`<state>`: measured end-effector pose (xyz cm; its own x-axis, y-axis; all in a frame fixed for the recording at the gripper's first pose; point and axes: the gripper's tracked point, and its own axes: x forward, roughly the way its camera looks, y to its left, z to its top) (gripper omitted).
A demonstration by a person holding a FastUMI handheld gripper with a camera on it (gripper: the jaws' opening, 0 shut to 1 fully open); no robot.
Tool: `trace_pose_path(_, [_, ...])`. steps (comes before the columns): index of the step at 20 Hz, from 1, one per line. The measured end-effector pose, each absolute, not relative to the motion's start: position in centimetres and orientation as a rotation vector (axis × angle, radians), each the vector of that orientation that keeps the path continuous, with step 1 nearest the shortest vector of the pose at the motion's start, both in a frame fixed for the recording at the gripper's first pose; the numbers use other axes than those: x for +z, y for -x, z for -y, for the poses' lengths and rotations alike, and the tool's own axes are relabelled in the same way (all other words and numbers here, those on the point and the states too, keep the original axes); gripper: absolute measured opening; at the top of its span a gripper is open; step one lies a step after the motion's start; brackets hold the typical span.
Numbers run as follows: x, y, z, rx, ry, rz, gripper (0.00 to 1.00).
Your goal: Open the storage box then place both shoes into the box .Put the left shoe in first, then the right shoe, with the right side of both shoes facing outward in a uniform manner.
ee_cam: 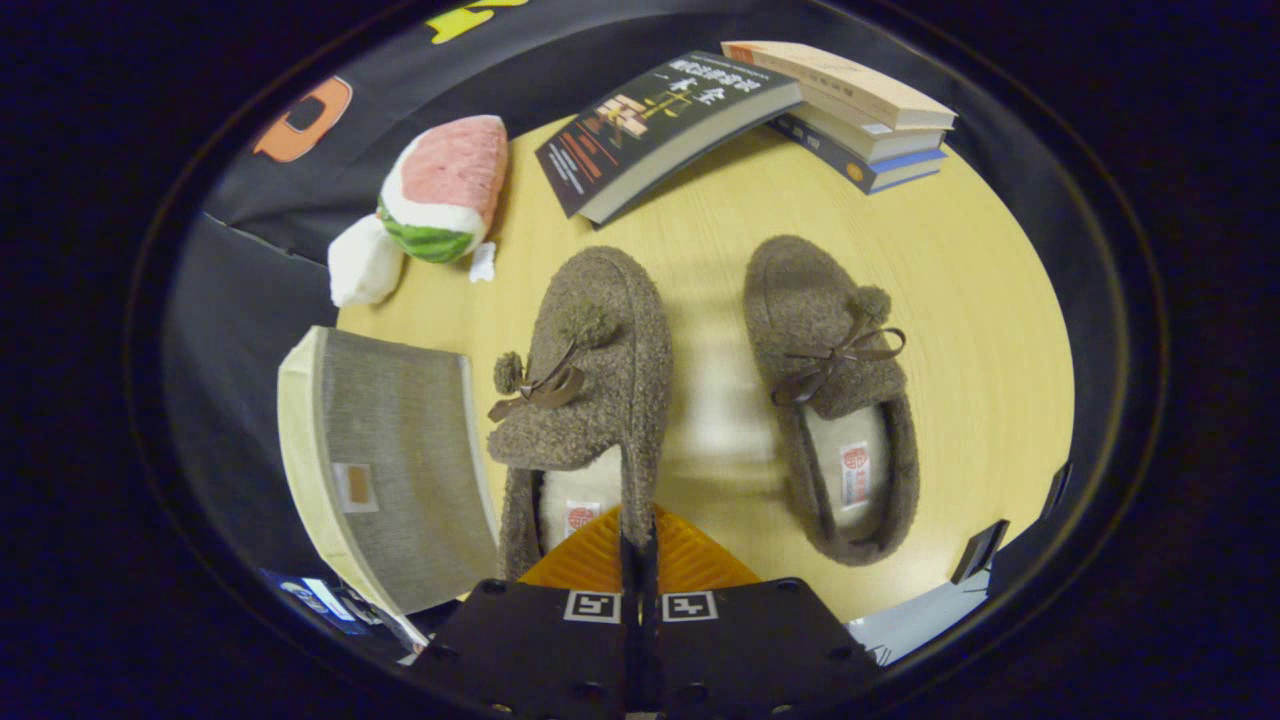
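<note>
**Inspector:** Jaws first. The gripper [638, 545] at bottom centre has its orange ribbed fingers [690, 560] drawn nearly together, pinching the side wall of the left-hand slipper [590, 390] near its heel opening.

**Clerk:** Risk?

**Inspector:** Thin hold on soft, shaggy fleece. I judge the wall could fold or slide out between the pads, and the toe, hanging forward, may swing and turn the shoe the wrong way for the box.

**Clerk:** The other shoe?

**Inspector:** Second slipper [835, 400] lies flat on the pale wood-grain table [980, 300], right of centre, apart from the first. Both are brown, rounded, with ribbon bows and pompoms, pale lining inside.

**Clerk:** The box?

**Inspector:** Storage box [385, 460], lower left, grey woven cloth with cream edging; I cannot tell whether it is open. It sits just beside the held slipper, so a snag on its rim is possible.

**Clerk:** Beyond?

**Inspector:** Watermelon plush toy [440, 190] upper left; books [760, 110] top centre.
</note>
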<state>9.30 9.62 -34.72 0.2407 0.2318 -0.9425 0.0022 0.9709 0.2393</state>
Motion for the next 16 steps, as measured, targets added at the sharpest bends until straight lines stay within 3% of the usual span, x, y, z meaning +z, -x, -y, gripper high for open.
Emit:
trace_pose_path(8, [-22.6,-5.7,-20.6,0.337,-0.192,-1.167,0.00])
trace_pose_path(12, [-22.3,-3.0,-27.4,0.428,-0.150,-1.181,0.01])
trace_pose_path(16, [-26.4,-1.5,-33.2,0.426,-0.090,-1.249,0.00])
